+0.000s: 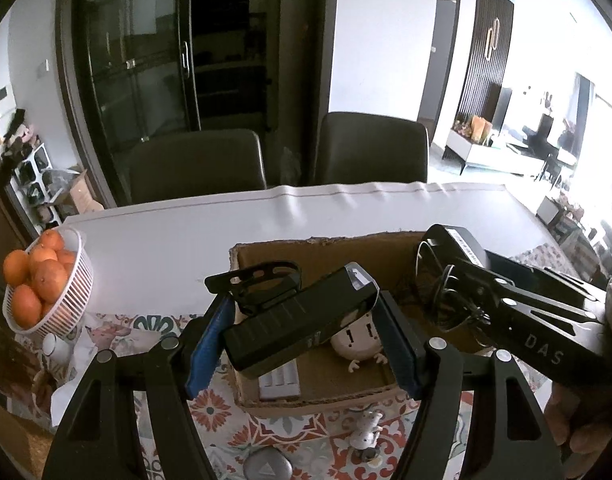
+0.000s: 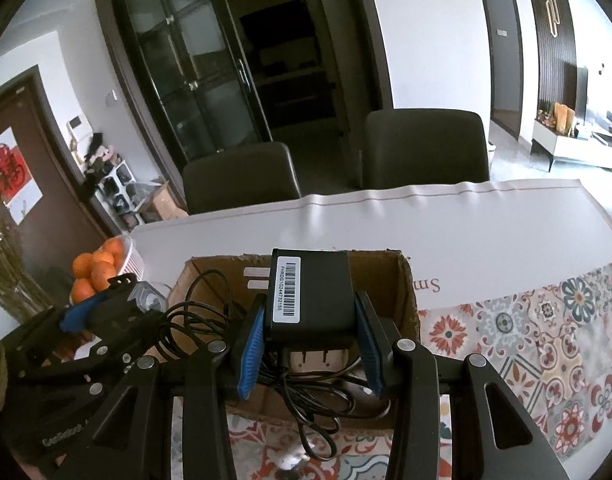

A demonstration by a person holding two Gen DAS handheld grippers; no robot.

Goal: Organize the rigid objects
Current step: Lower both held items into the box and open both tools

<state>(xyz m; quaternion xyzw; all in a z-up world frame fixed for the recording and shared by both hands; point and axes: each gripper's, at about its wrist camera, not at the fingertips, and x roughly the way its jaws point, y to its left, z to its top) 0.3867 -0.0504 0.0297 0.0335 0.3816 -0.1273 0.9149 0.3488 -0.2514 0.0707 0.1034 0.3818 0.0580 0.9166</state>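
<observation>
So both grippers are hanging over the open cardboard box [image 2: 405, 280] that sits on the table [image 2: 385, 224], partly on the white sheet and partly on the patterned cloth toward the near edge. The left gripper [image 1: 302, 340] is clamped on a black flashlight [image 1: 302, 320], which lies tilted across the blue pads with its lens end pointing up and right over the box, a black strap loop sticking out at its left. The right gripper [image 2: 311, 344] is squeezed tight on a black power adapter [image 2: 309, 292] with a white barcode sticker on top, and its black cable [image 2: 317, 396] dangles in a tangled loop down below the fingers and out to the left. Inside the box there's a little cream figurine [image 1: 355, 344] and a white flat remote-looking thing [image 1: 280, 384] near the front wall. At the table's left edge sits a white basket [image 1: 72, 300] full of oranges [image 1: 38, 276]. Two dark chairs [image 2: 425, 148] stand behind the far edge
</observation>
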